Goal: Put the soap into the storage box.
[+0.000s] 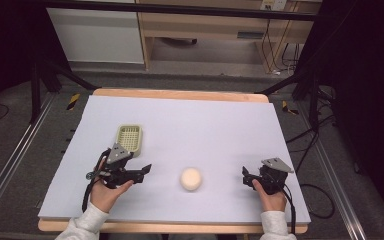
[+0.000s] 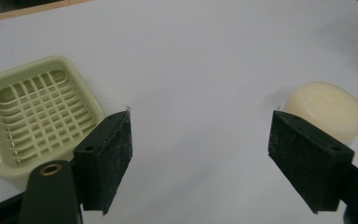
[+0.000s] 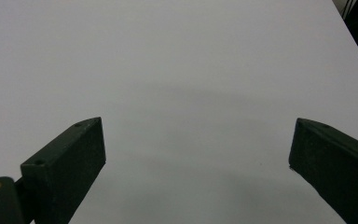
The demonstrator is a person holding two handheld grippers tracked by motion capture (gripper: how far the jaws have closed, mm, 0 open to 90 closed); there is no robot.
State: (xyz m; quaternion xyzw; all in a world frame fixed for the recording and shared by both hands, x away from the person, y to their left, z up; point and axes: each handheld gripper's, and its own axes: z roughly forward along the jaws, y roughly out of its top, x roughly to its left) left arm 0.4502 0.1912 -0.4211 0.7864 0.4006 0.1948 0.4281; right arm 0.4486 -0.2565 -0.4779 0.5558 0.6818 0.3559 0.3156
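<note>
The soap (image 1: 191,178) lay untouched on the surface (image 1: 220,130), outside the dish (image 1: 129,138), both grippers' jaws wide and empty.

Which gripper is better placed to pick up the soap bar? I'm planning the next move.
Probably the left gripper: its open jaws point toward the soap bar, with the soap dish just behind. The right gripper, also open, faces bare table.
</note>
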